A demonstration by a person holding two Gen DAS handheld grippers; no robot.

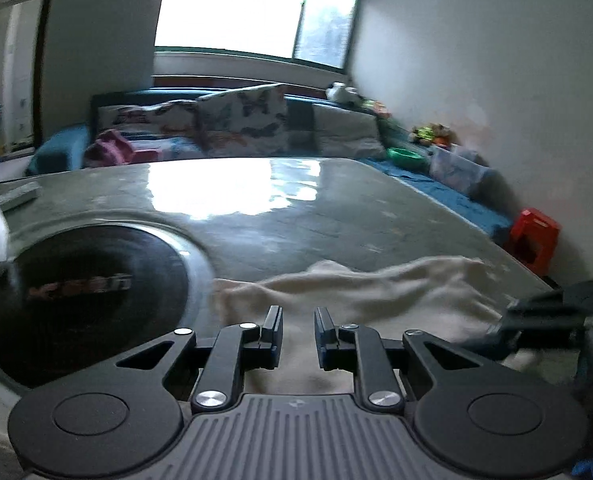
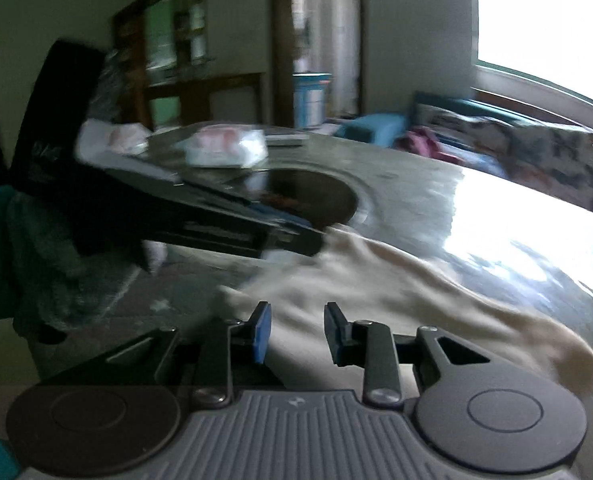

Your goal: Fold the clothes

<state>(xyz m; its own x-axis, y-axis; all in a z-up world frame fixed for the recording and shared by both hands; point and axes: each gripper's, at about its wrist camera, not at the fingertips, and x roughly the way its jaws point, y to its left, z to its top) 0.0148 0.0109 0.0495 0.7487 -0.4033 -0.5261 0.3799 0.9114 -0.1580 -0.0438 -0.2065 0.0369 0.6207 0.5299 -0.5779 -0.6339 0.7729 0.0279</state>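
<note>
Left wrist view: cream garment (image 1: 360, 292) spread across near part of grey table (image 1: 336, 208), just right of round black inset (image 1: 84, 300). Left gripper (image 1: 298, 334) low over cloth, fingers (image 1: 274, 328) parted by a narrow gap, fabric lying under and between; whether pinched, cannot tell. Right gripper (image 1: 508, 320) at right edge, blurred, touching garment's right end. Right wrist view: right gripper (image 2: 298, 332) over cloth (image 2: 396, 280), fingers (image 2: 262, 332) slightly apart, grip likewise unclear. White packets (image 2: 226, 148) at far left of table; sofa (image 1: 232, 128) beyond.
</note>
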